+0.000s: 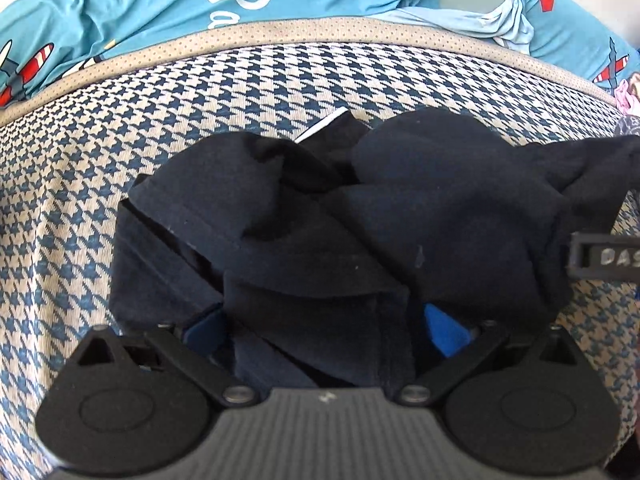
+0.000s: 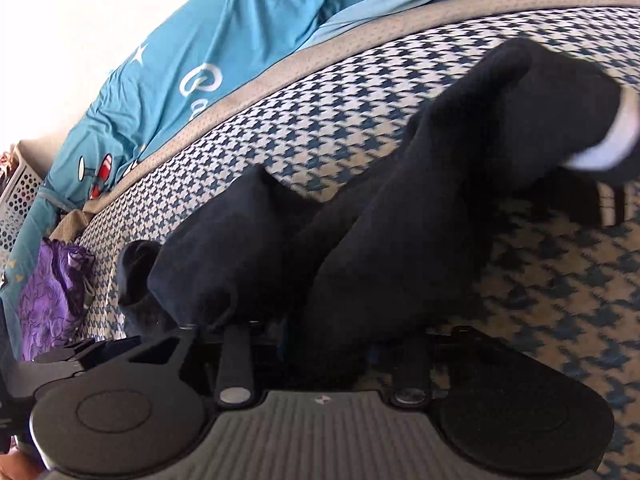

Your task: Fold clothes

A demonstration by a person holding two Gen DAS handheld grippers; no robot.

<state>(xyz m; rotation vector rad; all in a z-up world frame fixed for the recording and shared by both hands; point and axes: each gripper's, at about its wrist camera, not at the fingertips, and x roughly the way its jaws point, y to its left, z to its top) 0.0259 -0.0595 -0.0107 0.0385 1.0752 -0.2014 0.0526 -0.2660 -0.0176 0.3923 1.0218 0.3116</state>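
Observation:
A black garment (image 1: 360, 208) lies bunched on the blue-and-white houndstooth bed cover (image 1: 80, 184). It drapes over my left gripper (image 1: 320, 216) and hides the fingertips. The blue pads (image 1: 444, 332) stand wide apart with a thick wad of cloth between them, and I cannot make out whether they press on it. In the right wrist view the black garment (image 2: 400, 208) runs from between the narrow-set fingers of my right gripper (image 2: 320, 292) up to the right, ending in a white band (image 2: 600, 148). The right gripper is shut on that cloth. One of its fingers (image 1: 600, 260) shows at the left wrist view's right edge.
A beige dotted border (image 1: 320, 28) edges the houndstooth cover. Beyond it lies a teal quilt with aeroplane prints (image 1: 140, 4). A purple cloth (image 2: 52, 292) and a white perforated basket (image 2: 20, 196) sit at the left of the right wrist view. Something pink (image 1: 626, 94) shows at the far right.

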